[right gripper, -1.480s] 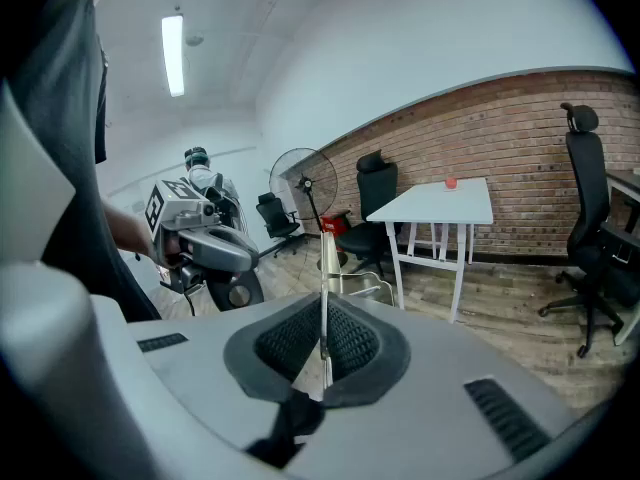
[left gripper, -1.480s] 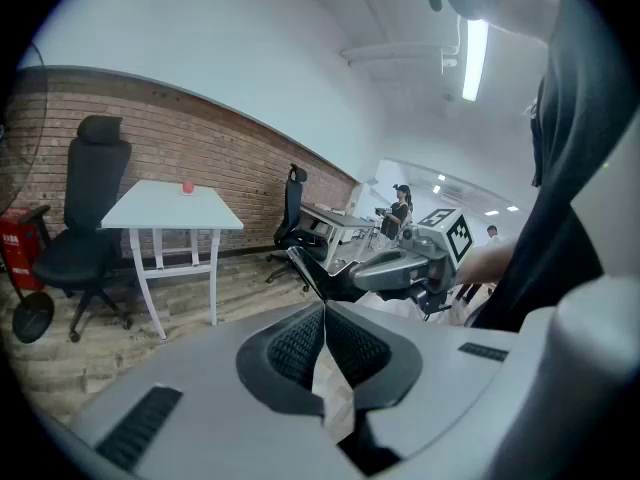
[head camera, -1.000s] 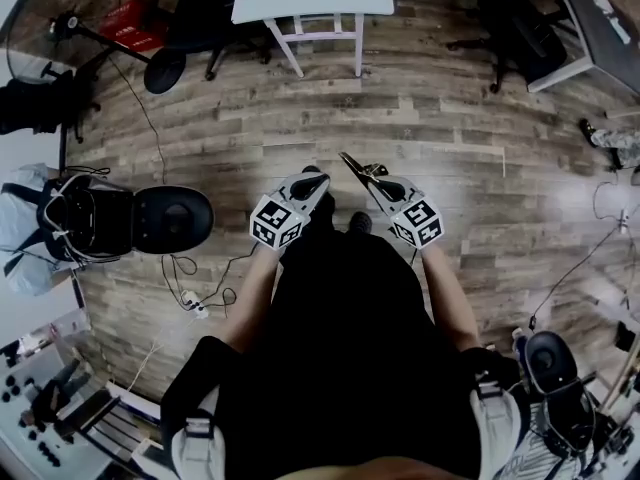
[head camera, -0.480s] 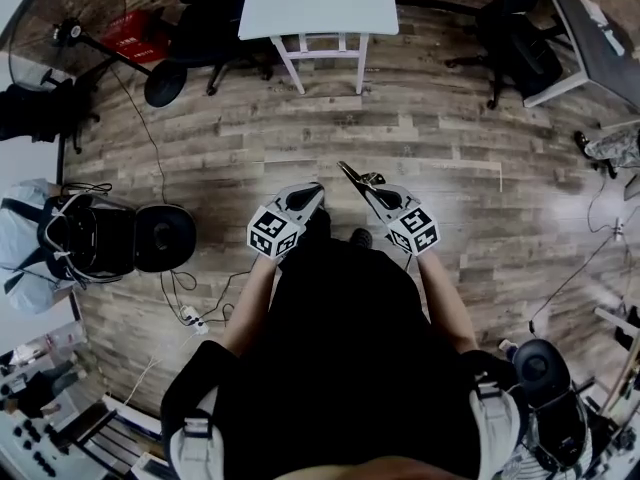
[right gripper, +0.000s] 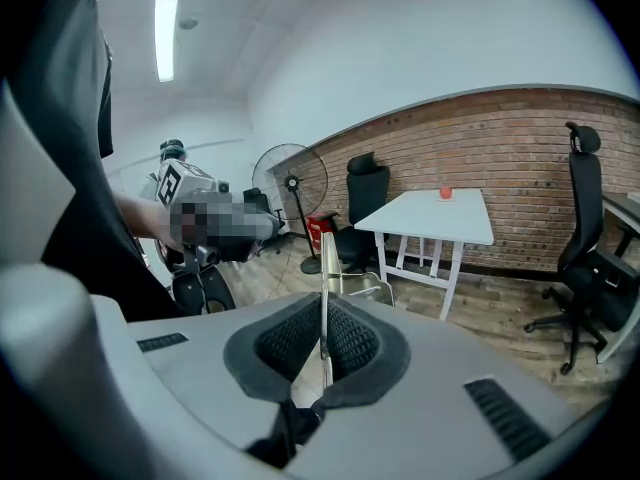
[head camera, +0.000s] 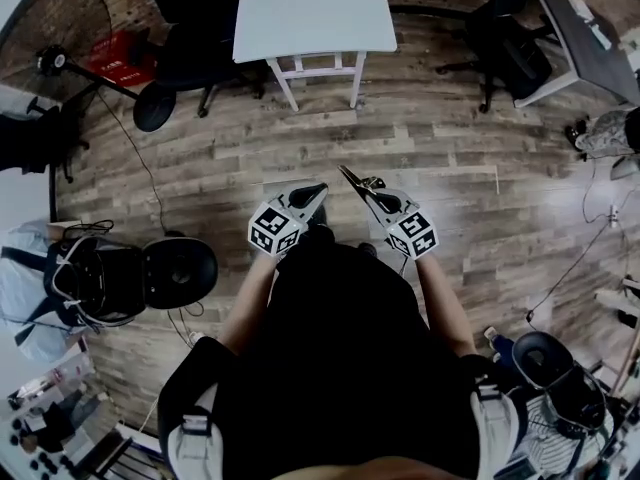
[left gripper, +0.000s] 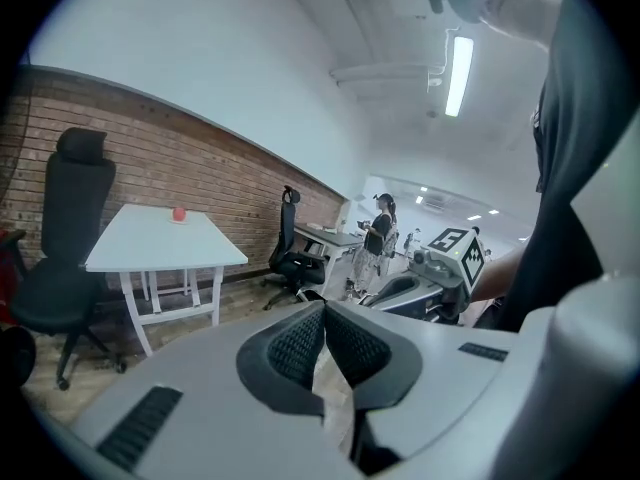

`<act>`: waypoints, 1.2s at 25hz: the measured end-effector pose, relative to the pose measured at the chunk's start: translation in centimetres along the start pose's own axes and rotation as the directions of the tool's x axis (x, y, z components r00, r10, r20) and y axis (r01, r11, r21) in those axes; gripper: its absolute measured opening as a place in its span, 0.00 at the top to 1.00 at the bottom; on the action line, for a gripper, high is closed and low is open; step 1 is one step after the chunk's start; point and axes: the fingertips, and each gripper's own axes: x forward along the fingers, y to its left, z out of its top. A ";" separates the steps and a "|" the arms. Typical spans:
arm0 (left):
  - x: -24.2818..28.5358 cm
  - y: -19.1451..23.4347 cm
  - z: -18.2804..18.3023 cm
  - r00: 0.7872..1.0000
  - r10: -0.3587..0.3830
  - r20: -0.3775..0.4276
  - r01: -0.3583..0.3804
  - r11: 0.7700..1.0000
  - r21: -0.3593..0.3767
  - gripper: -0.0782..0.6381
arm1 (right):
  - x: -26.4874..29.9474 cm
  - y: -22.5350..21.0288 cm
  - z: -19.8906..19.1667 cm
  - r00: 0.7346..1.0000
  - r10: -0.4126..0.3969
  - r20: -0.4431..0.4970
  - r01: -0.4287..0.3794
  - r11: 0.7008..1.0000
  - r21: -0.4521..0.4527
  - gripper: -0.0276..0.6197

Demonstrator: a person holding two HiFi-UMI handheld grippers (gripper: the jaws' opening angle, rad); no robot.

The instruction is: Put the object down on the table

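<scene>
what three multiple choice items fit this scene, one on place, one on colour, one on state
1. The small red object sits: A on the floor; B on the white table; C on a chair.
2. The high-backed chair is: A black; B white; C red.
3. The right gripper is: A open, empty; B shut on a thin metal tool; C shut, empty.

B: it rests on the tabletop.
A: its back and seat are black.
B: the pads pinch the tool between them.
</scene>
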 end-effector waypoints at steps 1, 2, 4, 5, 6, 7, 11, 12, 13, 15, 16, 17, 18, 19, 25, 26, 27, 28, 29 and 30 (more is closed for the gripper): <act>0.1 0.7 0.3 1.000 -0.008 0.002 0.008 1.000 0.007 0.86 | 0.5 -0.3 0.2 1.000 -0.009 -0.001 0.009 1.000 0.004 0.96; 0.1 1.3 0.6 1.000 -0.015 0.003 0.015 1.000 0.015 0.86 | 1.0 -0.6 0.4 1.000 -0.017 -0.004 0.017 1.000 0.006 0.96; 0.1 2.2 1.0 1.000 -0.026 0.004 0.026 0.999 0.026 0.86 | 1.8 -1.0 0.5 0.999 -0.030 -0.010 0.030 1.000 0.006 0.96; 0.1 2.6 1.0 1.000 -0.031 0.002 0.031 0.999 0.030 0.86 | 2.1 -1.1 0.6 0.999 -0.037 -0.011 0.037 0.999 0.007 0.96; 0.0 3.0 1.1 0.999 -0.034 0.000 0.034 0.999 0.033 0.86 | 2.5 -1.2 0.7 0.999 -0.042 -0.010 0.042 0.999 0.009 0.96; -0.1 3.4 1.1 0.999 -0.036 -0.002 0.036 0.999 0.037 0.86 | 2.8 -1.3 0.9 0.999 -0.048 -0.008 0.048 0.999 0.011 0.96; -0.8 4.9 1.2 0.999 -0.037 -0.004 0.037 0.998 0.048 0.86 | 4.4 -1.2 1.6 0.999 -0.053 0.000 0.053 0.998 0.016 0.96; -1.1 5.3 1.2 0.999 -0.034 -0.002 0.034 0.998 0.050 0.86 | 4.7 -1.2 1.7 0.999 -0.053 0.000 0.053 0.998 0.016 0.96; -1.3 5.6 1.2 1.000 -0.030 0.001 0.029 0.998 0.052 0.86 | 5.0 -1.1 1.8 0.999 -0.053 -0.001 0.053 0.998 0.014 0.96; -1.9 6.4 1.2 1.000 -0.021 0.011 0.021 0.998 0.052 0.86 | 5.8 -0.9 2.1 0.999 -0.054 0.001 0.054 0.999 0.009 0.96; -2.2 6.8 1.2 1.000 -0.017 0.016 0.016 0.999 0.051 0.86 | 6.2 -0.8 2.3 0.999 -0.055 0.004 0.055 0.998 0.007 0.96; -2.5 7.3 1.1 1.000 -0.012 0.020 0.011 0.999 0.049 0.86 | 6.6 -0.7 2.6 0.998 -0.056 0.006 0.056 0.998 0.003 0.96; -2.8 7.9 1.1 1.000 -0.007 0.025 0.006 0.999 0.046 0.86 | 7.0 -0.7 3.0 0.998 -0.059 0.007 0.059 0.998 -0.001 0.96; -3.1 8.4 1.1 1.000 -0.002 0.029 0.001 0.999 0.041 0.86 | 7.4 -0.7 3.3 0.998 -0.061 0.008 0.062 0.998 -0.005 0.96; -4.4 10.7 1.4 0.999 -0.004 0.044 0.002 0.999 0.037 0.86 | 9.5 -0.9 4.9 0.997 -0.078 0.005 0.078 0.997 -0.014 0.96; -4.7 11.0 1.5 0.999 -0.004 0.046 0.002 0.999 0.035 0.86 | 9.8 -0.8 5.2 0.997 -0.082 0.004 0.082 0.997 -0.015 0.96; -4.9 11.2 1.6 0.999 -0.003 0.046 0.002 1.000 0.031 0.86 | 10.0 -0.7 5.5 0.996 -0.085 0.004 0.085 0.996 -0.017 0.96; -5.1 11.4 1.5 0.999 -0.002 0.046 0.001 1.000 0.027 0.86 | 10.1 -0.6 5.7 0.996 -0.086 0.005 0.086 0.996 -0.016 0.96; -5.3 11.5 1.5 0.999 0.000 0.045 -0.001 1.000 0.024 0.86 | 10.2 -0.5 5.9 0.996 -0.085 0.007 0.086 0.996 -0.013 0.96; -5.4 11.6 1.5 0.999 0.002 0.044 -0.003 1.000 0.023 0.86 | 10.3 -0.4 6.0 0.996 -0.085 0.010 0.085 0.996 -0.009 0.96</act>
